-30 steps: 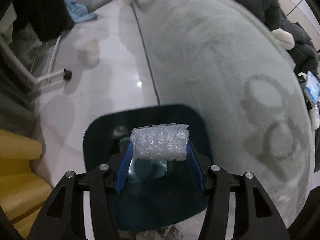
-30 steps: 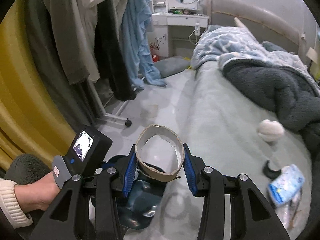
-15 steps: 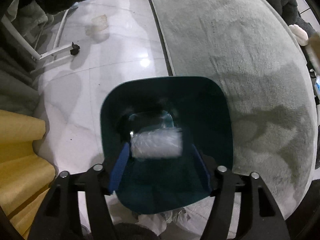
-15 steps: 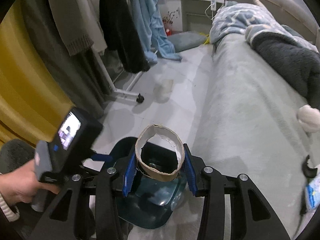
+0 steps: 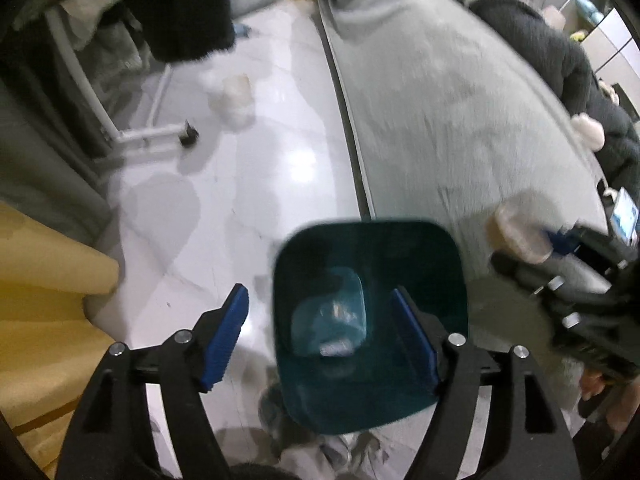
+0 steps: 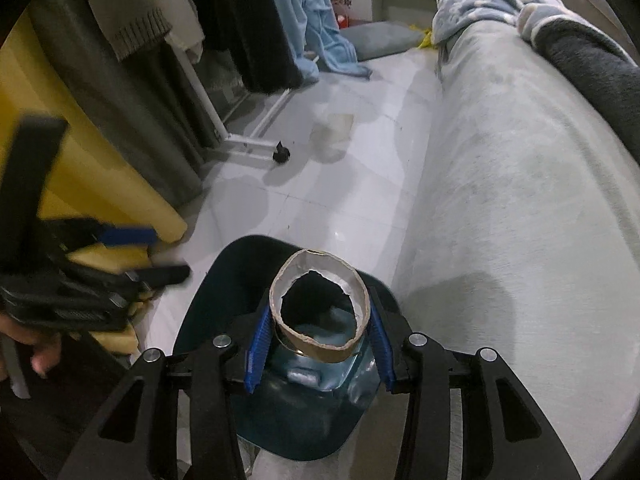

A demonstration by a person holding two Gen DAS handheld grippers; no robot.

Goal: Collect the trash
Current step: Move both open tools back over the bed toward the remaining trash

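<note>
Bedroom floor of pale glossy tile [image 5: 256, 184] runs alongside a bed covered in a grey-green spread [image 6: 520, 184], and all positions below are given relative to the dark teal waste bin [image 5: 452, 268] standing on the tile against the bed's edge. Left gripper [image 5: 320, 332] points down over the bin's near-left rim; its jaws are opening, stand wide, and have nothing between the blue pads. A pale, shiny piece of trash [image 5: 336, 348] lies at the bottom of the bin; blur prevents closer identification. Right gripper [image 6: 316, 344] hangs directly above the bin mouth, its jaws drawn in on a cardboard tape ring [image 6: 320, 304], both pads pressing the ring's outer wall, the ring's hole facing the camera. In the left wrist view this gripper and ring appear blurred just right of the bin. Beyond the bin, a white rack foot with a black castor [image 6: 280, 154] rests on the tile. Yellow curtain fabric [image 5: 44, 320] hangs left of the bin.
</note>
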